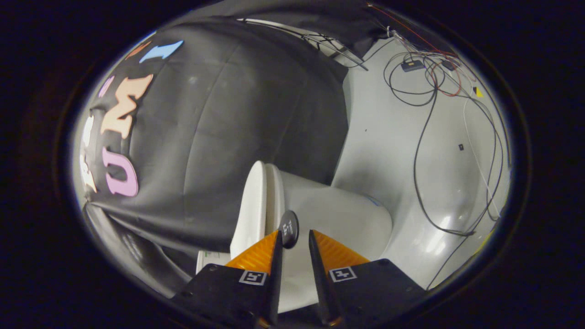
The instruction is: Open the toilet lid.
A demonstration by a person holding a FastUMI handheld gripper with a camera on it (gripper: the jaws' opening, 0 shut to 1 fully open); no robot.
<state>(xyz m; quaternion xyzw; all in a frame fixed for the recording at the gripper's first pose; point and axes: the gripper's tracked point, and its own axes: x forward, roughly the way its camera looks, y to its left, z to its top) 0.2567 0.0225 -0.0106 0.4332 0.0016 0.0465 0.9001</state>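
Observation:
The view is rolled on its side. A white toilet (343,219) stands against the black cloth wall, and its lid (250,205) lies flat against the seat (275,192) with only a thin seam between them. A dark round knob (289,228) sticks out from the lid's front edge. My gripper (295,234) is right at this knob. The knob sits between the fingertips, close against one finger (267,251), while a gap separates it from the other finger (327,251). The fingers stand slightly apart and do not press on it.
A pale grey floor (388,151) spreads beyond the toilet, with several loose cables (418,151) and a small black box (412,66) on it. The black cloth wall (228,128) hangs beside the toilet. A small white object (205,261) lies by the lid's edge.

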